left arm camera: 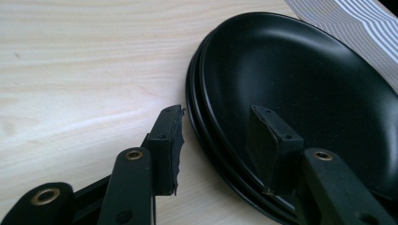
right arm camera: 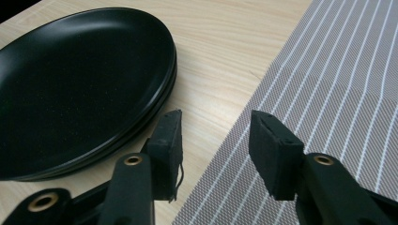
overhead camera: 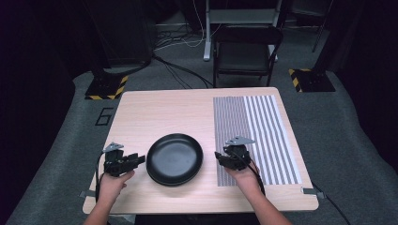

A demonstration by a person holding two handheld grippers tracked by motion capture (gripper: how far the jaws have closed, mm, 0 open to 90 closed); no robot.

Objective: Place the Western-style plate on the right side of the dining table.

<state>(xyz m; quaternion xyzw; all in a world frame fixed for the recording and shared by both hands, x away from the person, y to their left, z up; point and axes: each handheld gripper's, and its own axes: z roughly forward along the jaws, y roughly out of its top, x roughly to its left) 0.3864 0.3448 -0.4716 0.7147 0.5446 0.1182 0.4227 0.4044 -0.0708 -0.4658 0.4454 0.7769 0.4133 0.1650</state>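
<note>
Both grippers' fingers released: left gripper (overhead camera: 139, 159) astride plates' (overhead camera: 174, 159) rim, right gripper (overhead camera: 218, 157) just beside.

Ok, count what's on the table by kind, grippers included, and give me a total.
Black plates, stacked: 2
Striped placemat: 1
Grippers: 2, the left gripper and the right gripper
Total: 5

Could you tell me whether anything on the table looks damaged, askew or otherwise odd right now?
Only small things. The pad on one jaw of the left gripper has a ragged, frayed edge, and a loose thread hangs from a pad on the right gripper. The stacked black plates and the striped placemat lie flat and tidy.
</note>
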